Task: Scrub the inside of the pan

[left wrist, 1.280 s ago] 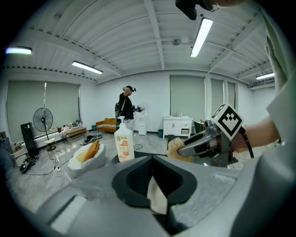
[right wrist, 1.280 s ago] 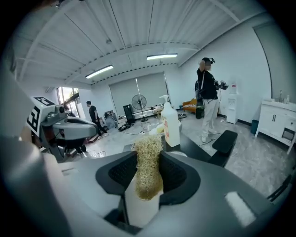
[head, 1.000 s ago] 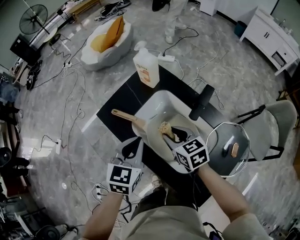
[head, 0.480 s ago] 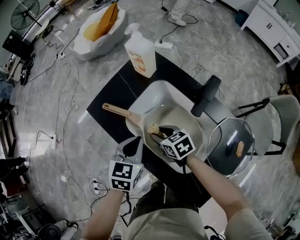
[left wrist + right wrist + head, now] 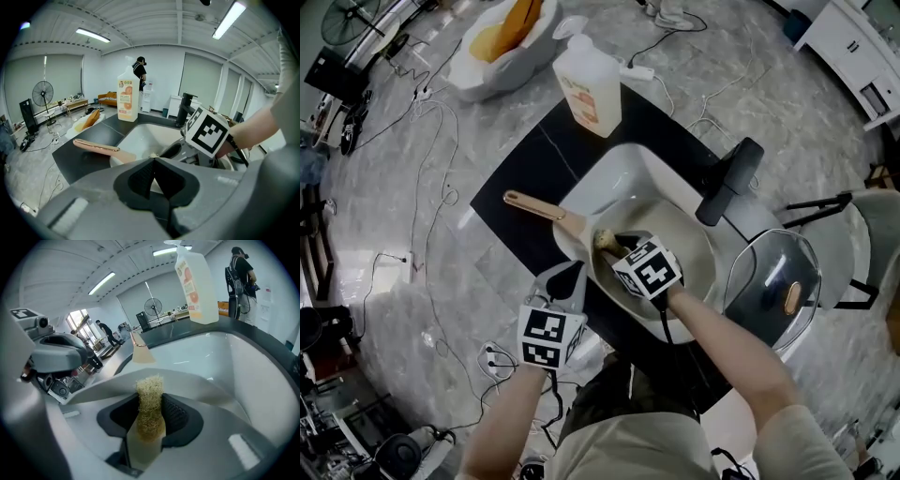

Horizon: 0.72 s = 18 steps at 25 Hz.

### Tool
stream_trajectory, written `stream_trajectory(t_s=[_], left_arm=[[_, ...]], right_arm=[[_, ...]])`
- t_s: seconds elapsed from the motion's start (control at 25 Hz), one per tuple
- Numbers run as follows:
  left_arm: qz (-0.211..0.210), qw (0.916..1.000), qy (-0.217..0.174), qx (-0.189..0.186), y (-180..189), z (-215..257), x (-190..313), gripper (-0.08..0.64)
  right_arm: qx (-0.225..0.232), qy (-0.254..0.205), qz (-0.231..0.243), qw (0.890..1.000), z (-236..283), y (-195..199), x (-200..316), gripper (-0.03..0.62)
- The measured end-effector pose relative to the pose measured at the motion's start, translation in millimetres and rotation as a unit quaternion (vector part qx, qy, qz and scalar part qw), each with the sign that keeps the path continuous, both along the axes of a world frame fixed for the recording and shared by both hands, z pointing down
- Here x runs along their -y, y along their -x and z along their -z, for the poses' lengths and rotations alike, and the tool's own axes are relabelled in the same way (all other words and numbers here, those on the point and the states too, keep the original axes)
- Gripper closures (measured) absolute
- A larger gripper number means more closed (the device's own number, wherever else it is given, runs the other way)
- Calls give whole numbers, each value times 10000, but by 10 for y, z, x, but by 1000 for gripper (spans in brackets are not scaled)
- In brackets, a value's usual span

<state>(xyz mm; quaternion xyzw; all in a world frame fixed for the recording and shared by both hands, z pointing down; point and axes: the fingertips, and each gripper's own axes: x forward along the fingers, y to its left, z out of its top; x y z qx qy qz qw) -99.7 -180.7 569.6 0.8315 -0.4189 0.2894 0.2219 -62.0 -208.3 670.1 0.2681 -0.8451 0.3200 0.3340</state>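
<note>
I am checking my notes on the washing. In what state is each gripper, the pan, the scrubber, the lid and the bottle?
pan: in the sink, uncovered.
scrubber: clamped, tip in the pan.
right gripper: shut on the scrubber.
left gripper: shut, empty.
lid: off, lying beside the sink.
bottle: upright.

Bare basin lies open in the far half of the sink (image 5: 628, 173); the pan (image 5: 694, 251) fills the near half, the right gripper (image 5: 619, 247) and its scrubber (image 5: 150, 401) over its left side. The bottle (image 5: 589, 84) blocks the far edge of the table (image 5: 534, 159), the faucet (image 5: 729, 183) the sink's right rim. The handle (image 5: 534, 206) bars the left approach, the left gripper (image 5: 565, 277) just beside it.
</note>
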Motion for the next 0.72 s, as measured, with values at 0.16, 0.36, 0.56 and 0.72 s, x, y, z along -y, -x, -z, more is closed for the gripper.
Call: stream_trajectory(t_s=[0.16, 0.36, 0.56, 0.72], left_arm=[[2, 10000, 46, -18, -5, -50, 6, 558], [-108, 9999, 45, -90, -94, -98, -23, 558], [-322, 9993, 38, -185, -174, -110, -27, 558], [-501, 9987, 127, -3, -153, -195, -50, 558]], right_arm=[[-518, -334, -161, 9980, -192, -110, 245, 437], [-1457, -660, -577, 9854, -519, -500, 518, 437], [-2235, -308, -936, 9697, -743, -994, 557, 439], [-2637, 166, -1056, 9587, -829, -1339, 436, 442]])
